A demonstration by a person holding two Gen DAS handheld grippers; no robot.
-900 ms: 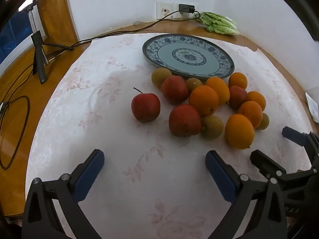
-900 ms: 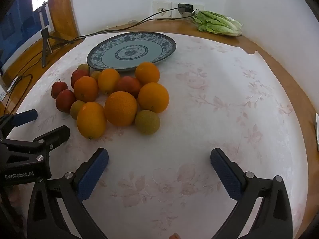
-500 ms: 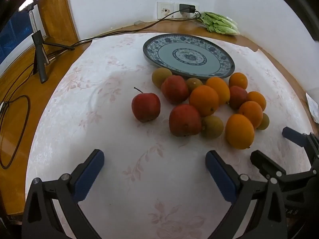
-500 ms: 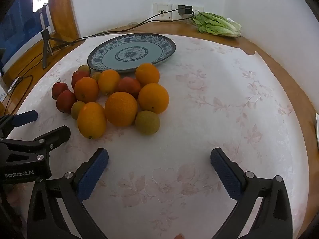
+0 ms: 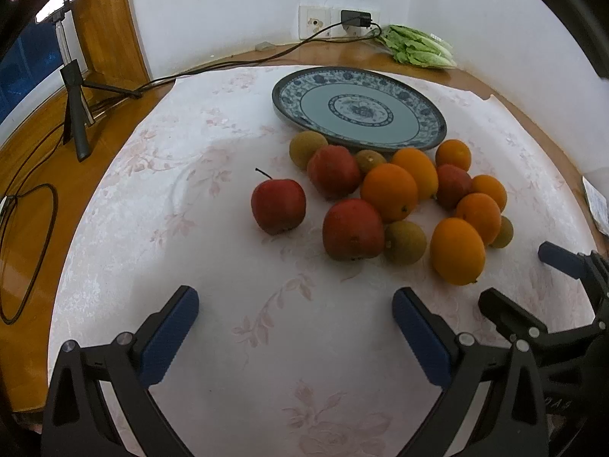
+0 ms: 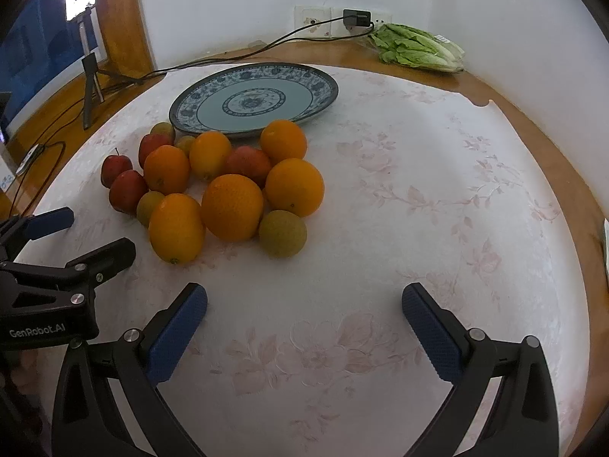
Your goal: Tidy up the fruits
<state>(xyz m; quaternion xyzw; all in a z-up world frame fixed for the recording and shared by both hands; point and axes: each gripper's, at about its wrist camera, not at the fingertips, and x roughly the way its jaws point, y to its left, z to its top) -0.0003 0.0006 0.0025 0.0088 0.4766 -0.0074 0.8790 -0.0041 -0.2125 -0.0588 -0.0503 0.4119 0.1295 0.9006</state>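
Beside the blue-patterned ceramic plate (image 5: 359, 112), loose round oranges (image 6: 232, 211) could roll if nudged by either empty, wide-spread gripper (image 5: 295, 327)

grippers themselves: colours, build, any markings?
Both the left gripper and the right gripper look alike: black angular frames with silver screws, each finger faced with a textured blue pad. White "GenRobot.AI" lettering marks the left body. No cables or sleeves visible.

Fruit pile center frame, touching each other — oranges (image 6: 232, 212), red apples (image 5: 353, 229), small green-brown fruits (image 6: 282, 233). One apple (image 5: 278, 205) apart at pile's left, stem up. Blue patterned plate (image 5: 426, 114) just behind pile — bare.
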